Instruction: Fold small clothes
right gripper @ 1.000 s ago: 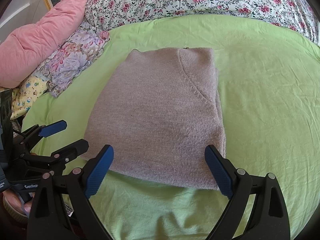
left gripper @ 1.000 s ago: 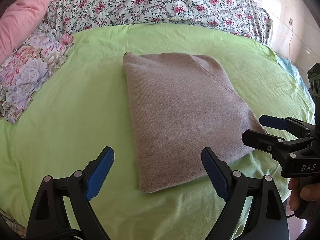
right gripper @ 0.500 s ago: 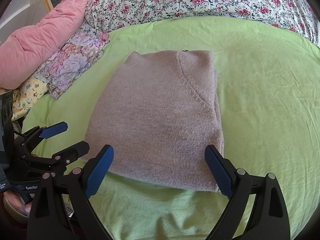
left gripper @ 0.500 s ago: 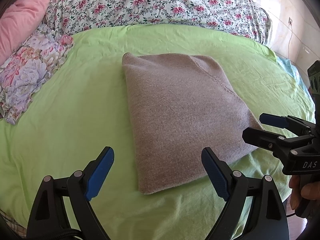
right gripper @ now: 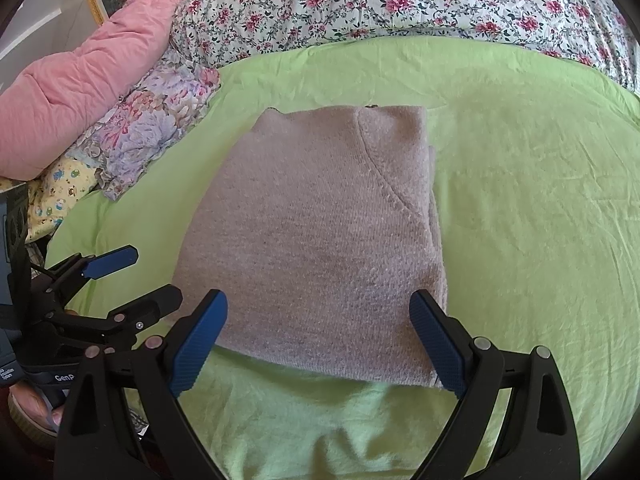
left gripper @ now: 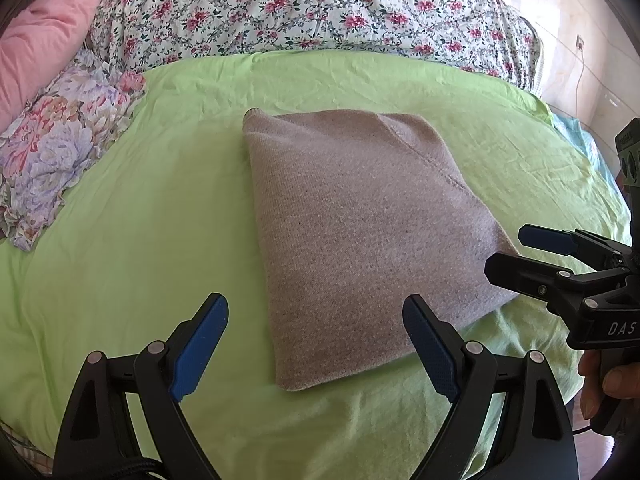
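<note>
A grey-beige knit garment point(left gripper: 360, 232) lies folded into a neat rectangle on the green sheet point(left gripper: 140, 220); it also shows in the right wrist view point(right gripper: 320, 240). My left gripper point(left gripper: 316, 344) is open and empty, just short of the garment's near left corner. My right gripper point(right gripper: 320, 340) is open and empty, its fingers level with the garment's near edge. Each gripper shows in the other's view: the right one point(left gripper: 516, 252) by the garment's right corner, the left one point(right gripper: 148, 276) at its left.
A flowered quilt point(left gripper: 300, 12) lies across the back of the bed. A pink duvet point(right gripper: 80, 92) and a flowered pillow point(right gripper: 156, 128) are piled at the left. The bed's edge is close below both grippers.
Both grippers have drawn back very slightly from the garment. The garment has not moved and both stay open.
</note>
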